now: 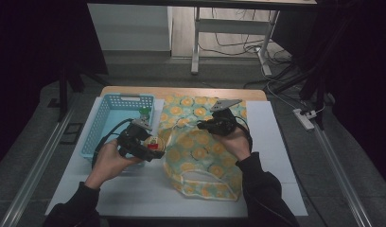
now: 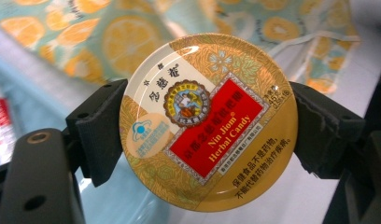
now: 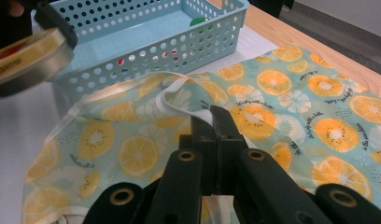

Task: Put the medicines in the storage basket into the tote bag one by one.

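Tin (image 2: 208,122) sits clamped edge to edge in your left gripper (image 1: 154,144), beside the basket (image 1: 102,124); your right gripper (image 3: 212,122) pinches the bag's (image 3: 291,112) hem, jaws fully closed.

sleeves (image 1: 264,189): dark, long | tongs (image 3: 212,116): black jaws, ribbed pads, round screw holes | cable: black

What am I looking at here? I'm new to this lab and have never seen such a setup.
A person at a table holds a hand-operated two-jaw gripper in each hand. One camera looks down from above; one rides on each gripper, looking along its jaws. On the table lie a blue basket and a fruit-print cloth bag. The left gripper clamps a round candy tin by its edges. The right gripper is shut on the bag's rim, lifting it.
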### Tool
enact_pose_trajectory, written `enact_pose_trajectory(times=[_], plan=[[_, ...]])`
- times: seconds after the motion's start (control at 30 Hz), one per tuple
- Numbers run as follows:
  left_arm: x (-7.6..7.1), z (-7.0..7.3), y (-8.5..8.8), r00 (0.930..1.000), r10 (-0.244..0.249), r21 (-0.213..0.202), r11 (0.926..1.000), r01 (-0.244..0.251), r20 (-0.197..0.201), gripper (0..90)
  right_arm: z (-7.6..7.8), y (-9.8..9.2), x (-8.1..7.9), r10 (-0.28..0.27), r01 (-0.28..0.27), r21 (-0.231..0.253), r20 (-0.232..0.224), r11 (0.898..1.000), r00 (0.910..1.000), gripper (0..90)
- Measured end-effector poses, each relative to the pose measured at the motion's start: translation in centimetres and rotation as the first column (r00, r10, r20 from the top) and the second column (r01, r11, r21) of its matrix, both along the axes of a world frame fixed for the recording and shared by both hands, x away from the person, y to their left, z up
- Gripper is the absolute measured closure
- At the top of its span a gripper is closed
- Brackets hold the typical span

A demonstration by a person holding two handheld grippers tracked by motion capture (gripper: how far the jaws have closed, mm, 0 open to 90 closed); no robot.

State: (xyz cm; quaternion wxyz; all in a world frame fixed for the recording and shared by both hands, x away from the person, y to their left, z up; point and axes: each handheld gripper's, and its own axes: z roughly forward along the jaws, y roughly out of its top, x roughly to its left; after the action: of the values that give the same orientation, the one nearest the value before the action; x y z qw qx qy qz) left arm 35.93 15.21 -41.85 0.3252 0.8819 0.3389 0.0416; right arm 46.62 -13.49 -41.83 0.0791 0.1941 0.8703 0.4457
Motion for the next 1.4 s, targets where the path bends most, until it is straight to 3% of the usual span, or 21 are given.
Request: enact_pose_trajectory(times=[0.27,0.7,1.07,1.4], plan=[[0.0,-0.1,-3.1,0.9981,-0.061,-0.013,0.9981,0.061,0.008,20.3,0.0,0.0,0.0,-0.006,0.006,0.009,-0.003,1.000,1.0000,89.8],[1.5,-0.9,-7.4,0.9913,-0.131,-0.005,0.9913,0.131,0.005,20.3,0.0,-0.2,0.2,-0.012,0.012,0.013,-0.001,1.000,0.9999,89.8],[3.5,-2.0,-10.0,0.9889,-0.148,-0.014,0.9889,0.148,-0.012,20.2,0.1,-0.4,0.4,-0.021,0.021,0.014,0.004,1.000,0.9998,89.8],[5.1,-3.3,-11.8,0.9898,-0.142,0.030,0.9893,0.142,-0.001,20.2,-0.1,-1.0,0.9,-0.042,0.041,0.020,0.004,0.999,0.9991,89.8]])
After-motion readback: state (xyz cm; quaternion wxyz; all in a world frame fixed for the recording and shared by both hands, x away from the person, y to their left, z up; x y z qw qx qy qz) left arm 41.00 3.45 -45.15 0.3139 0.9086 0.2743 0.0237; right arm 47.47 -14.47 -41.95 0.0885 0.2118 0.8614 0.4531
